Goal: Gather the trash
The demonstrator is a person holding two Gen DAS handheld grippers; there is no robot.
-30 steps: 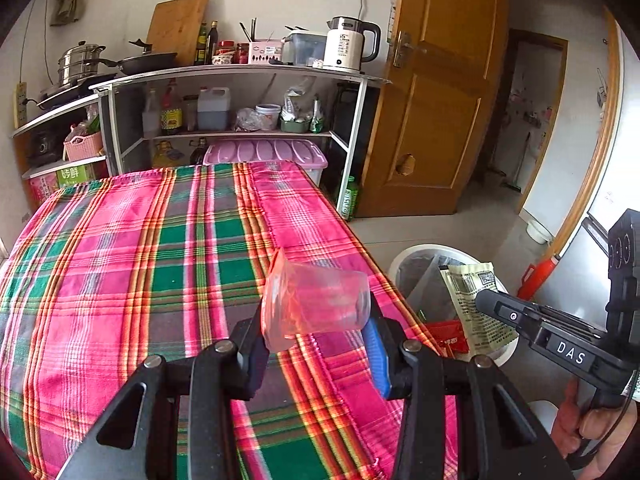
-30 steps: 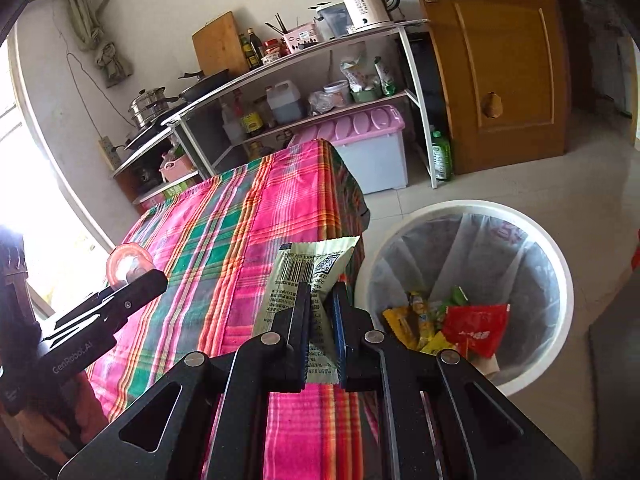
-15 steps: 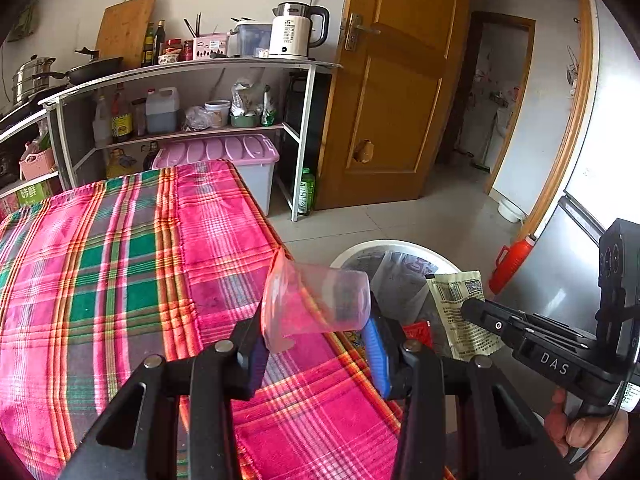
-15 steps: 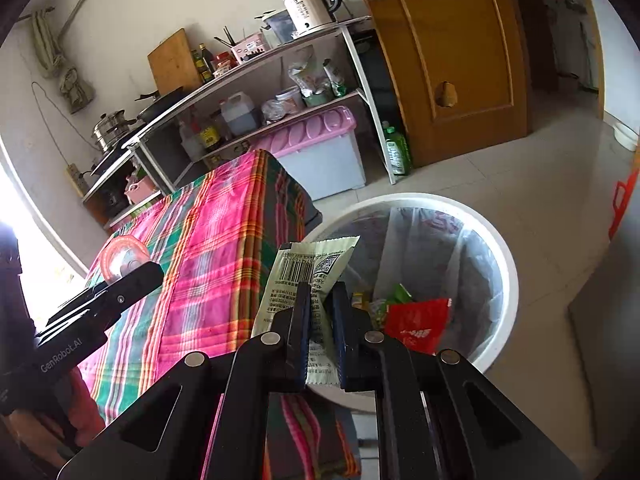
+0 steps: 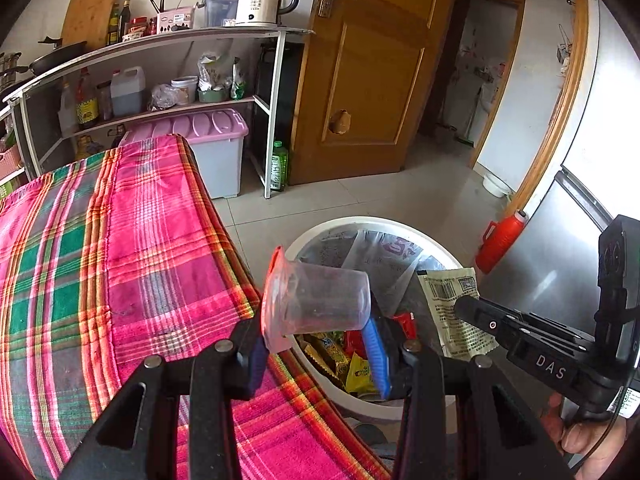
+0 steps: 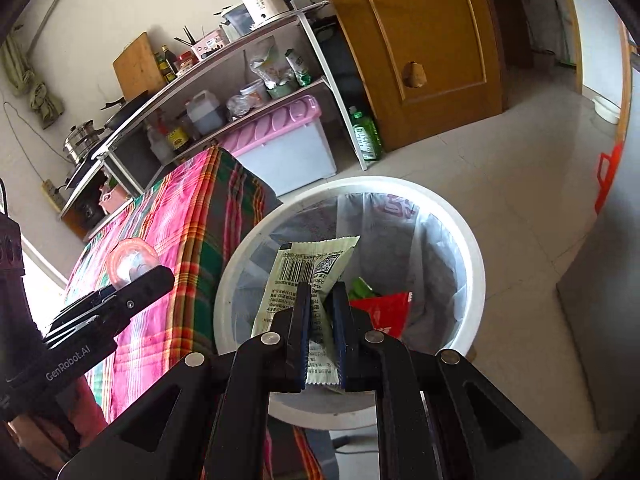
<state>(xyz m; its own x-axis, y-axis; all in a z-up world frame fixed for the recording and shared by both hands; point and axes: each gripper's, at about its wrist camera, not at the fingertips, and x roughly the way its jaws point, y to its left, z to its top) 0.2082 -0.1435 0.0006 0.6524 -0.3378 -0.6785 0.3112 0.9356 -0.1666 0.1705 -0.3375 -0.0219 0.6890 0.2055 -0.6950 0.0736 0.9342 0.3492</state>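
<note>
The left gripper (image 5: 320,344), clamped on a clear plastic cup (image 5: 316,300), has crossed the table's (image 5: 120,260) right edge to the trash bin's (image 6: 476,264) rim. The right gripper (image 6: 320,320), pinching a pale wrapper (image 6: 312,276), now hangs above the bin's opening. Both pieces look ready to drop.

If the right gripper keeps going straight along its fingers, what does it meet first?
Probably the white trash bin. The right gripper, shut on the pale green wrapper, points down into the bin's mouth, so the wrapper would first reach the bag lining or the red packet inside, though depth is hard to judge.
</note>
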